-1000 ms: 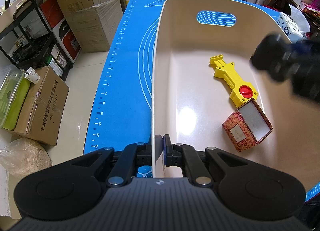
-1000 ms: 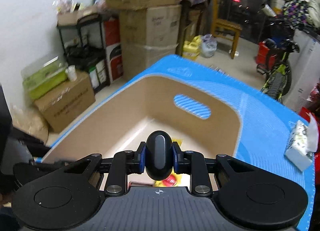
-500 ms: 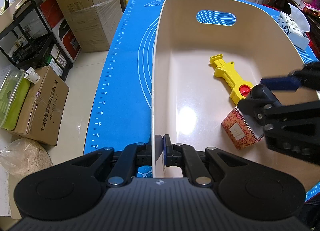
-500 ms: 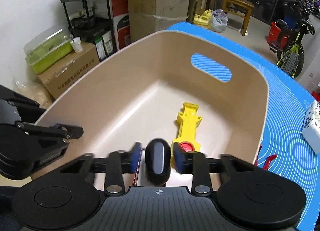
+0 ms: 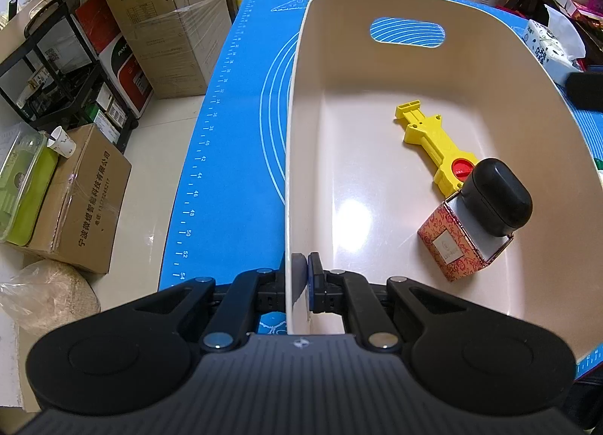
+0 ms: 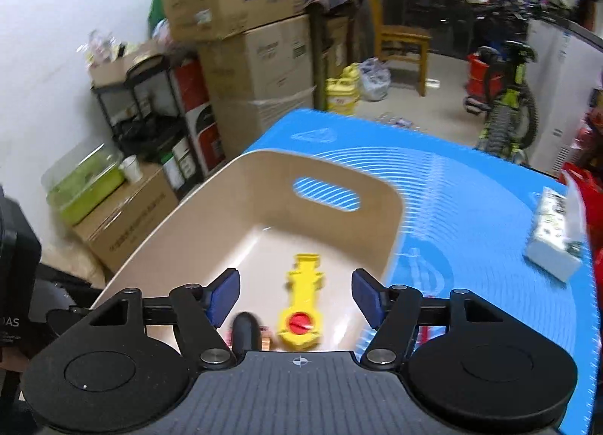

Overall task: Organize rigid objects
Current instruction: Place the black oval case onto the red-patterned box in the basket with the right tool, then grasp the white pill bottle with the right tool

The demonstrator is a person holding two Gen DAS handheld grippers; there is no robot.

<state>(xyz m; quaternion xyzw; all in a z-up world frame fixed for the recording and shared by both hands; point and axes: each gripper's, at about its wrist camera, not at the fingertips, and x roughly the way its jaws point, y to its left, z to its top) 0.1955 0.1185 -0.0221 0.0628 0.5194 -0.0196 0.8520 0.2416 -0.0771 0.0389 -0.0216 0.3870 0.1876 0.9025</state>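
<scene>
A black case (image 5: 496, 202) lies in our beige bin (image 5: 377, 58), resting on a red patterned box (image 5: 458, 246) beside a yellow tool (image 5: 433, 143). Our right gripper (image 6: 296, 297) holds nothing, its jaws just opened and spread; our left gripper (image 5: 301, 276) pinches the bin's wall above the blue-matted tabletop (image 5: 233, 156).

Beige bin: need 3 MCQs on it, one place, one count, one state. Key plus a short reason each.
1. Where does the black case rest?
A. on the patterned box
B. on the blue mat
C. outside the beige bin

2. How many things lie in the bin?
A. one
B. three
C. five

3. The left gripper is:
A. wide open
B. holding the yellow tool
C. shut on the bin's wall

Key: 1 A, the case leans on the box's open top. 2 B, tool, box, case. 3 C, pads pinch the rim.
</scene>
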